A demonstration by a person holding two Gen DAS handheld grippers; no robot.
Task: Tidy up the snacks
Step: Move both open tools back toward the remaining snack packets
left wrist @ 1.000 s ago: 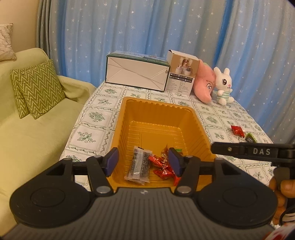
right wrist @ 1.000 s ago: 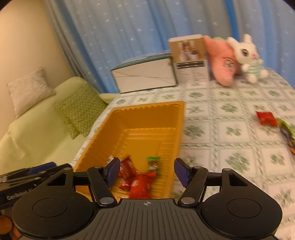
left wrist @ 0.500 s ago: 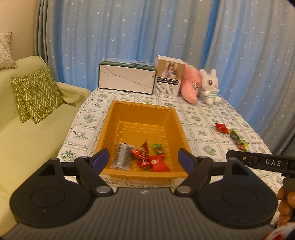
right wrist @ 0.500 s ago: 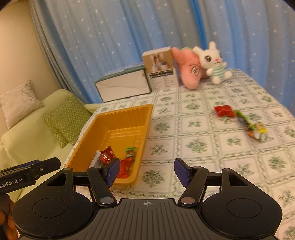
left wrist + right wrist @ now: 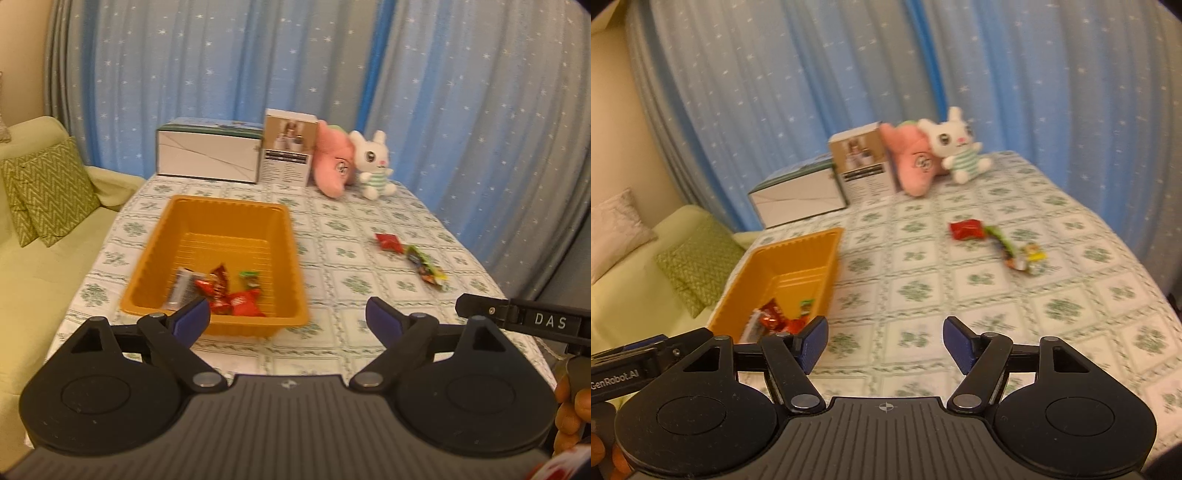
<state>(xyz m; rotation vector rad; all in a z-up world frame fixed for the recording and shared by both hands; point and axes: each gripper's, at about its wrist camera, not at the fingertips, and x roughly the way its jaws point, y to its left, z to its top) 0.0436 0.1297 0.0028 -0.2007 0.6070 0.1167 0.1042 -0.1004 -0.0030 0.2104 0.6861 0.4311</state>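
Both my claws, left claw (image 5: 288,315) and right claw (image 5: 885,341), gape empty; next, I judge, comes the red snack (image 5: 966,229) beyond the orange bin (image 5: 833,258).

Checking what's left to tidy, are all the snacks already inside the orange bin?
No, a red packet and a long green candy wrapper lie on the tablecloth, apart from the orange bin.

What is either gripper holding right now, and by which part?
Nothing. The left gripper and right gripper are both open and empty above the table.
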